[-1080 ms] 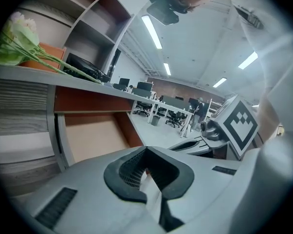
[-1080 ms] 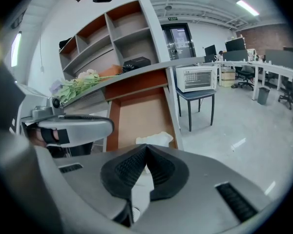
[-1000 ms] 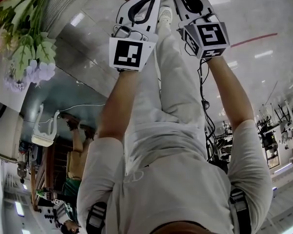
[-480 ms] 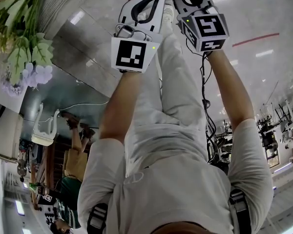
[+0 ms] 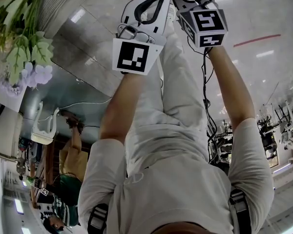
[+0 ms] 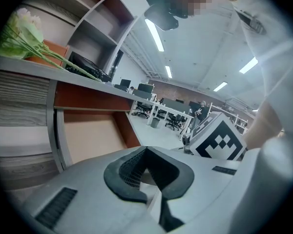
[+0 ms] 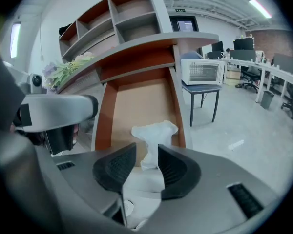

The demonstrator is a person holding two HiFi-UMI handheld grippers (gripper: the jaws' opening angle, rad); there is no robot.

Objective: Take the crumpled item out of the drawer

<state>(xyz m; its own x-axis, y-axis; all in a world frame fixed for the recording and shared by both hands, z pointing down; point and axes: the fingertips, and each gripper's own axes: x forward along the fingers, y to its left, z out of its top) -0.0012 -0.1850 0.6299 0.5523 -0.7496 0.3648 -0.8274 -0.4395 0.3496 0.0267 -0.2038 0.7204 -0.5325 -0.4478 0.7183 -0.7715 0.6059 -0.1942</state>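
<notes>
Right gripper jaws, just opening, flank crumpled item (white).

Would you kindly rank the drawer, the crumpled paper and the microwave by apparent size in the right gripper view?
1. drawer
2. crumpled paper and microwave: about alike, and the microwave stands farther off.

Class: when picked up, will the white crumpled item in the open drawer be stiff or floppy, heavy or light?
Probably floppy: the crumpled item shows thin creased folds, so it would likely squash when pinched. Likely very light for its size; it looks like paper or tissue. Unlikely to roll, lying slumped on the drawer floor.
</notes>
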